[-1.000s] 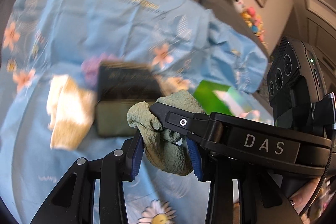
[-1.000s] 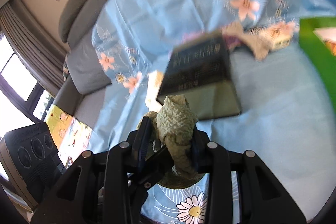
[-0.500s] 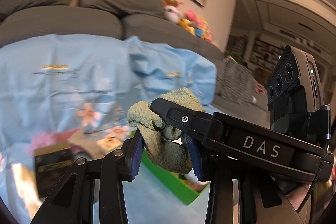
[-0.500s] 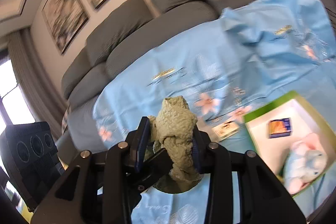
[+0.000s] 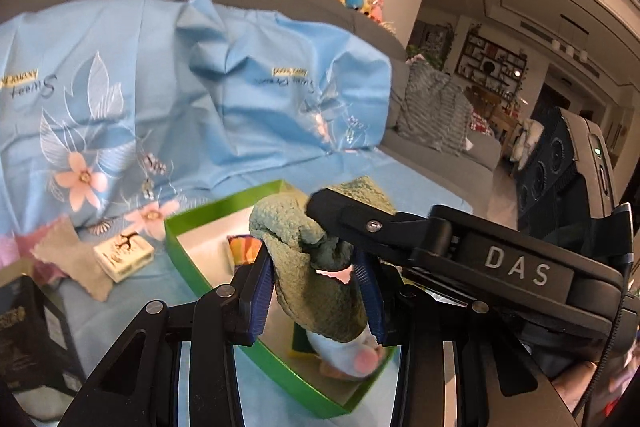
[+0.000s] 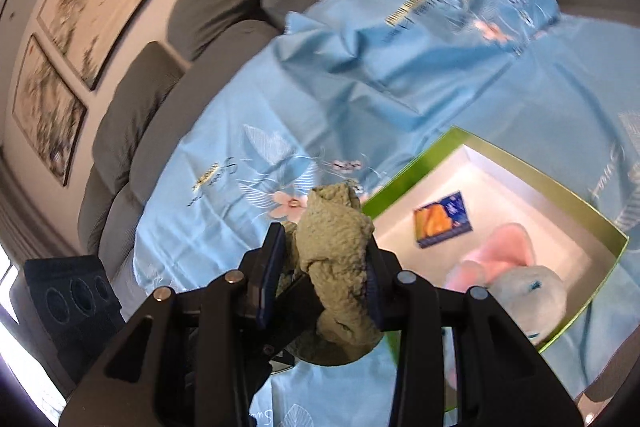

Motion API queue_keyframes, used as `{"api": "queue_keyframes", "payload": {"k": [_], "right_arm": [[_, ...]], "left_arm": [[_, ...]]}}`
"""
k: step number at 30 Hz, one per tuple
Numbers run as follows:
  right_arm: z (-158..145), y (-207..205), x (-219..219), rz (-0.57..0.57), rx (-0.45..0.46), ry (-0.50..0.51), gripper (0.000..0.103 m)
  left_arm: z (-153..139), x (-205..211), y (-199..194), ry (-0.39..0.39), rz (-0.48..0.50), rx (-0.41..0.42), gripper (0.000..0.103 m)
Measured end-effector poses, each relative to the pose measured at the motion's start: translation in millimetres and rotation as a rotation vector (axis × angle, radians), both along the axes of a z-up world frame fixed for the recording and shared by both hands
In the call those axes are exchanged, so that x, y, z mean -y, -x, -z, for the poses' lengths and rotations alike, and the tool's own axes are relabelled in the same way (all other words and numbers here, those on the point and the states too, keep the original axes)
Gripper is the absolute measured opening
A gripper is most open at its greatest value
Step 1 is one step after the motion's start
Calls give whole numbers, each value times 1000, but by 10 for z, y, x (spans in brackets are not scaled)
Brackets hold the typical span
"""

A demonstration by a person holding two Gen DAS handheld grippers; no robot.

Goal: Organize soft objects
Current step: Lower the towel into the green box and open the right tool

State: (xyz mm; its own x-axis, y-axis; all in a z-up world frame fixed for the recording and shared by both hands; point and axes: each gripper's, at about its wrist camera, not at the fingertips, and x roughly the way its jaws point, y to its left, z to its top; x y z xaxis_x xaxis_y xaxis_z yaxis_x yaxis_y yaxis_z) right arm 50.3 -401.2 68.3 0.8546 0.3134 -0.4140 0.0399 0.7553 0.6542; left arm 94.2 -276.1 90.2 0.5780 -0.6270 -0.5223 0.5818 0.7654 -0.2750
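Only the left wrist view takes in the left part of the blue floral sheet [image 5: 168, 115], where a small cream box [image 5: 124, 255], a tan scrap of cloth [image 5: 68, 261] and a dark box [image 5: 30, 331] at the frame's edge lie. The right wrist view looks squarely into the green box [image 6: 412, 169]. On its white floor sit an orange-and-blue packet [image 6: 442, 219] toward the far corner and a pink-and-grey plush toy [image 6: 520, 277] toward the near side. The left gripper [image 5: 318, 297] and the right gripper [image 6: 322, 277] are both clamped on one bunched green knitted cloth [image 5: 316, 279], nubbly and wrung into a twist. It hangs in the air, seemingly over the box's near left rim, though the fisheye makes that hard to judge.
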Motion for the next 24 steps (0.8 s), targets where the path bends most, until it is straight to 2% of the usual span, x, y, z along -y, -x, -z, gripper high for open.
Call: {"api": "queue_keyframes", "payload": {"k": [10,18,20,22,24], "right_arm": [[339,-218,111,85,-141,1,36],[417,-286,80,135,-180,48,36],[397,-270,72,155,-173,51,43],[379,-259,59,162,-158,54,51],[354,-247,46,173,-150,71,55]], "left_arm": [[376,66,-231,-11,-22,-117,40],[597,-15,-347,0,-30,-199,40],[626,-31,-354,2,-29,-215,48],[630,-50,-349,9,-27,-220,63],[603,-86,-322,28,-25,-215,66]]}}
